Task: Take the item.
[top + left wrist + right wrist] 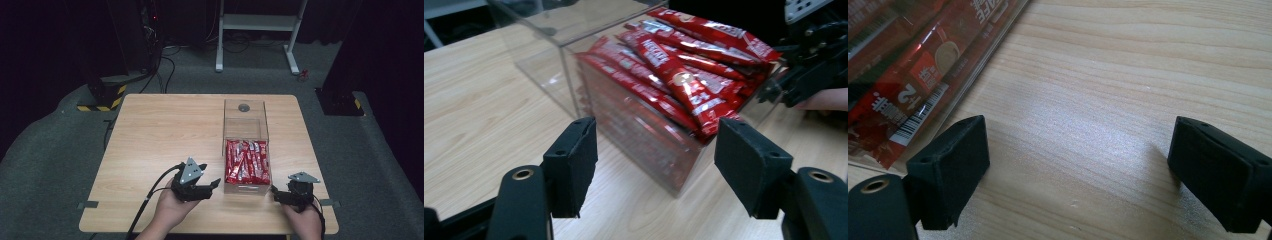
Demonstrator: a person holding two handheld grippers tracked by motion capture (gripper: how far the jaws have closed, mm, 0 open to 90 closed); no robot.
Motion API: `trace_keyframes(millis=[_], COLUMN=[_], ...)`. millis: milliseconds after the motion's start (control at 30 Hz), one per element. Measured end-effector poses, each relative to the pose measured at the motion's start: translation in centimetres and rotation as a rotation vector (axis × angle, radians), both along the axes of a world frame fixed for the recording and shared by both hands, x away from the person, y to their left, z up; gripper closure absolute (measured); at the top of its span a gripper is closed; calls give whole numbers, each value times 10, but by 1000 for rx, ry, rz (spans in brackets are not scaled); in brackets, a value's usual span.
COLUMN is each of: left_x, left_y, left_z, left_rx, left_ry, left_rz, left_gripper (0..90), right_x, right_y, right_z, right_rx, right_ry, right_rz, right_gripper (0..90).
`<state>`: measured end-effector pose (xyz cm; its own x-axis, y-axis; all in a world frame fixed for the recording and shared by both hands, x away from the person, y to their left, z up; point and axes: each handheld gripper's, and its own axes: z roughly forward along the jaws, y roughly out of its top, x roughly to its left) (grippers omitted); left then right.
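Seen from above, a person's two hands reach onto a light wooden table [150, 130], each holding a black two-jaw gripper, and a clear box [245, 145] stands between and just beyond them. The left hand [170, 207] holds the left gripper [212, 186] just to the left of the box's near end, its jaws pointing toward the box wall. In the left gripper view its jaws stand wide apart with nothing between them, aimed at the near corner of the box and not touching it. The right hand [302, 220] holds the right gripper [274, 192] just to the right of the box's near corner, low over the table. In the right gripper view its jaws are also spread wide and empty, with bare wood between them and the box wall just beside one jaw. The near half of the box holds a heap of long red packets [247, 161], lying lengthwise and piled up to about the rim. The far half of the box is an empty compartment with a small dark round thing [244, 107] at its far end; what it is cannot be told. Beyond the table lie a dark carpeted floor, cables, and a white frame [257, 30].
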<state>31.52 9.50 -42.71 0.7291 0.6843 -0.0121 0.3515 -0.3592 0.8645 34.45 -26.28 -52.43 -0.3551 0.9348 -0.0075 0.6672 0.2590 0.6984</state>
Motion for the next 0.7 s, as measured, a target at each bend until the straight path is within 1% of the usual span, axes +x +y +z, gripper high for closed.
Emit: trace_keyframes(millis=[67, 133, 200, 267, 333, 467, 567, 700], left_x=[0, 1, 3, 5, 7, 10, 13, 18], left_y=[-5, -9, -14, -19, -24, -34, -39, -44], left_z=[1, 2, 2, 3, 4, 6, 5, 3], left_rx=[-5, -8, -1, -4, 3, -1, -20, -21], left_ry=[3, -5, -7, 0, -6, -25, -12, -9], left_rz=[-9, -19, -25, -33, -42, -53, -56, -54], left_gripper=[339, 341, 341, 342, 342, 341, 345, 349], right_x=[0, 0, 0, 0, 0, 0, 0, 0], right_y=[0, 0, 0, 0, 0, 0, 0, 0], right_z=[0, 0, 0, 0, 0, 0, 0, 0], right_rx=[-3, -1, -1, -1, -3, -2, -2, -2], right_ry=[-2, 0, 0, 0, -3, -3, -2, -3], right_rz=[2, 0, 0, 0, 3, 6, 6, 8], right_gripper=[95, 95, 95, 95, 96, 96, 96, 96])
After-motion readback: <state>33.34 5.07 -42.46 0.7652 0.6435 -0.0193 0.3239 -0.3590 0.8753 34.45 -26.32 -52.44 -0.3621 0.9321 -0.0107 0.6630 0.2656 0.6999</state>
